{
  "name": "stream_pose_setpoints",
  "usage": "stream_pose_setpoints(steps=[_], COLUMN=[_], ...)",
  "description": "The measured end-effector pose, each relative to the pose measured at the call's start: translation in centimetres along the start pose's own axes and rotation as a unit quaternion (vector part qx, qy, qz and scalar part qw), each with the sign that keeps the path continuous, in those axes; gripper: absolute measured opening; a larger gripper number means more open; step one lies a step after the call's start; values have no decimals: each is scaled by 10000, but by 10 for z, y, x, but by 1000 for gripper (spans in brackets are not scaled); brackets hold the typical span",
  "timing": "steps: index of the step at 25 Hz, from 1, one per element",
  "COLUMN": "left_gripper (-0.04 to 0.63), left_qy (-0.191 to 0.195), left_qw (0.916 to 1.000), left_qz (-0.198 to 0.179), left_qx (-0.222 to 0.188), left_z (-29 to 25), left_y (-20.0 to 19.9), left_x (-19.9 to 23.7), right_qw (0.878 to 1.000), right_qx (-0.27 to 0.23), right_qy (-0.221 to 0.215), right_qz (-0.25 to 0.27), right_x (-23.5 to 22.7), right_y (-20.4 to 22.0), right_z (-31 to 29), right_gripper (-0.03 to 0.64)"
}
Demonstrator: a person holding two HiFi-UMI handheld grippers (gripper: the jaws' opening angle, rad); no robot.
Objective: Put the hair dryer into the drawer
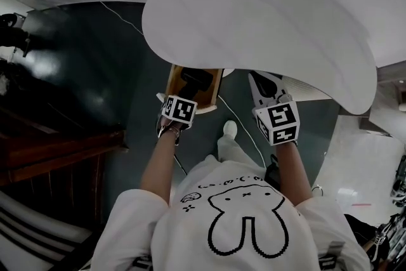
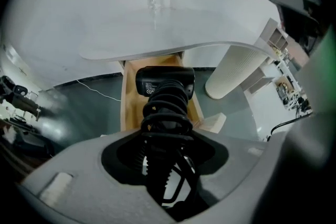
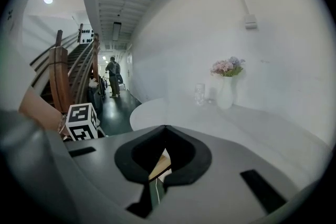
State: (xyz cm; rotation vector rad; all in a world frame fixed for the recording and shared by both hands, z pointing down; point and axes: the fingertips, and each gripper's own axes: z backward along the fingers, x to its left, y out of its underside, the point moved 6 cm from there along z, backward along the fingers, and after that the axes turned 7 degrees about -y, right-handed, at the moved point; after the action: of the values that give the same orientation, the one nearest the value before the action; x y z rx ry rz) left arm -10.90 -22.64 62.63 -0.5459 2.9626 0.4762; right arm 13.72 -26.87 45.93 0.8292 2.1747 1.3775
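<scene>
Wood drawer, head view: I see the drawer (image 1: 173, 82) pulled out from under the white table (image 1: 266, 28). The black hair dryer (image 1: 196, 79) is over its open box.
Grippers, head view: the left gripper (image 1: 187, 95) points steeply down into the drawer. The right gripper (image 1: 257, 79) is apart to the side, near the table's edge, over nothing of the task.
Grip, left gripper view: the jaws pinch the hair dryer (image 2: 165, 81) by its handle, through the coiled cord (image 2: 167, 113) wound round it. The dryer's body sits between the drawer's walls, just below the table's lip. I cannot tell whether it touches the bottom yet.
Risk, left gripper view: my hold is on springy cord loops, not hard plastic, so I judge the dryer could twist or slide out before it is down. If I lower it crooked, its body could knock the table's edge or the side of the drawer (image 2: 125, 107). A loose loop left over the rim would jam the drawer.
Claw, right gripper view: the jaws are pressed together with nothing in them. Ahead are the table top, a glass (image 3: 199, 94) and a vase (image 3: 226, 93).
Risk, right gripper view: nothing steadies the drawer, so a bump from the dryer may push it inward.
</scene>
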Motion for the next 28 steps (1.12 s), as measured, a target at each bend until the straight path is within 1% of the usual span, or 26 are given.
stream_pose_setpoints(steps=[3, 7, 11, 13, 17, 22, 25, 28], left_gripper=[210, 210, 210, 210, 210, 212, 212, 213], left_qy=[-133, -245, -408, -460, -501, -510, -528, -501], left_qw=[9994, 9979, 9942, 9924, 9900, 9821, 9769, 9756], left_qz=[-302, -603, -990, -1138, -1311, -1800, -2052, -2120], left_qx=[60, 46, 66, 64, 123, 237, 273, 280], left_z=[-7, -21, -35, -41, -52, -76, -91, -103], left_y=[-10, -17, -20, -26, -35, -43, -43, -45], left_x=[0, 1, 0, 0, 5, 10, 13, 12], right_qw=[9999, 9998, 9996, 9994, 9989, 9980, 9969, 9955], right_qx=[25, 104, 247, 318, 327, 329, 438, 594], right_qy=[-98, -153, -146, -71, 201, 455, 557, 589], right_qz=[-19, -30, -74, -140, -265, -284, -331, -446], right_x=[-1, 2, 8, 9, 16, 35, 50, 66], right_y=[2, 8, 20, 23, 25, 25, 32, 39], right_z=[-3, -6, -2, 1, 6, 8, 9, 9], right_gripper=[-2, -2, -2, -2, -2, -2, -2, -2])
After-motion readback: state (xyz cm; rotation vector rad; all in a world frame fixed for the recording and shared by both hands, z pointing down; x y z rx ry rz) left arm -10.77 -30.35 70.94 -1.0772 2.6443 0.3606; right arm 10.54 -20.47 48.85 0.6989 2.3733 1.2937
